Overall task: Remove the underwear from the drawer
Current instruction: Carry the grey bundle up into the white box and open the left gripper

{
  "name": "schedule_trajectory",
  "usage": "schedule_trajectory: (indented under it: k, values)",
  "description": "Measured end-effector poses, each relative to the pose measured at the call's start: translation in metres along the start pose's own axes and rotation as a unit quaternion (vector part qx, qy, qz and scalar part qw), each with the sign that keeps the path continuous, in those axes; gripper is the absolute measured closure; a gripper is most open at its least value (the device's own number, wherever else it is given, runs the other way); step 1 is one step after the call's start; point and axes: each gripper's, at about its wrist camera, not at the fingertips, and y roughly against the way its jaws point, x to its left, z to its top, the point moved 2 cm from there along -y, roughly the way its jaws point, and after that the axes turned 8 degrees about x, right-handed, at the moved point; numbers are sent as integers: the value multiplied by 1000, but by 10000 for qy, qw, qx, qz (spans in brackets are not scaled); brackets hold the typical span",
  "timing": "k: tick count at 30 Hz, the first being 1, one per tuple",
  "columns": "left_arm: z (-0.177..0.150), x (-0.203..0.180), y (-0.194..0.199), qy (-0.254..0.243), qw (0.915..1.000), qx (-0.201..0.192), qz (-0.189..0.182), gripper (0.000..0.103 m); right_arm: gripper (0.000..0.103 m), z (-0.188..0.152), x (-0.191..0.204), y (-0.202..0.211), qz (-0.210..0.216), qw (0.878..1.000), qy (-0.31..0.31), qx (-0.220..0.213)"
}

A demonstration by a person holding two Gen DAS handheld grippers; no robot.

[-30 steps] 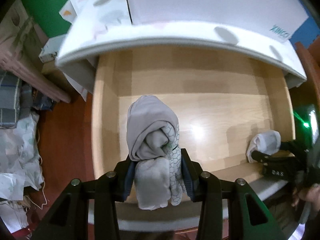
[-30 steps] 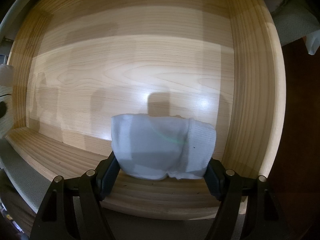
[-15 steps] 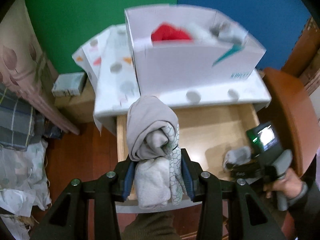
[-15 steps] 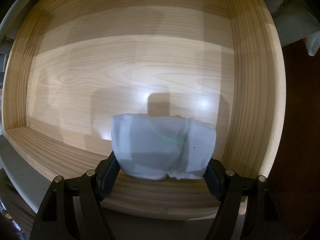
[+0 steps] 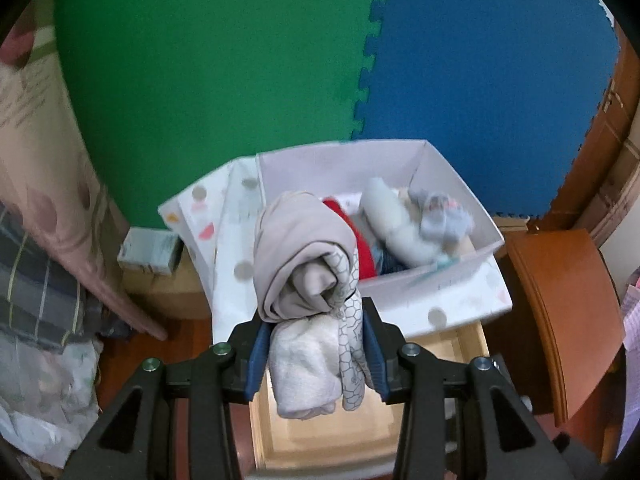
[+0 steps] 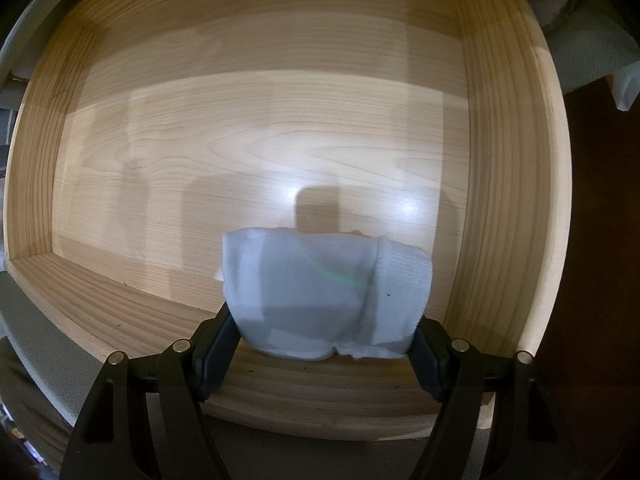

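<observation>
Underwear, item one: a rolled beige cotton bundle with a grey honeycomb-printed strip (image 5: 308,300), at the centre of the left wrist view, clamped between the blue pads of my left gripper (image 5: 316,344). The jaws stand narrow, pressed on both sides of the roll, which hangs clear above the pale wooden drawer (image 5: 328,432) at the bottom of the frame.

Underwear, item two: a folded white ribbed cotton piece (image 6: 326,294), lower centre of the right wrist view, resting on the drawer floor against the near wall. My right gripper (image 6: 324,344) stands fairly wide, one pad at each side of the cloth; the pads appear to touch its edges, though how firmly they press I cannot tell.

Counts: two grippers, two underwear pieces, one drawer.

Other stock: one white open cardboard box (image 5: 440,280), centre right of the left view, holding several blurred garments, among them one red (image 5: 360,248) and some white and grey; their number is unclear. One green foam mat (image 5: 220,80) and one blue foam mat (image 5: 480,60) fill the upper frame.

Obscured: the drawer in the left view is largely hidden behind the gripper and the roll.
</observation>
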Motion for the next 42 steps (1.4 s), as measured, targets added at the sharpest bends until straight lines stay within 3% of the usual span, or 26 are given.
schedule_trajectory:
  k: [4,12,24,29,42]
  values:
    - [29,-5,-16,-10,10000,-71,17,61,31,2,1,0,0,10000,-6,-6]
    - [64,-5,-78,24,9994,277,217,61,31,5,2,0,2,10000,-5,-10]
    - [61,6,-130,201,9965,722,358,58,31,9,3,1,1,10000,9,-9]
    - [61,11,-128,360,9954,832,319,56,31,10,3,1,0,10000,11,-8]
    - [44,3,-72,74,9990,337,284,49,31,11,2,0,-2,10000,21,-6]
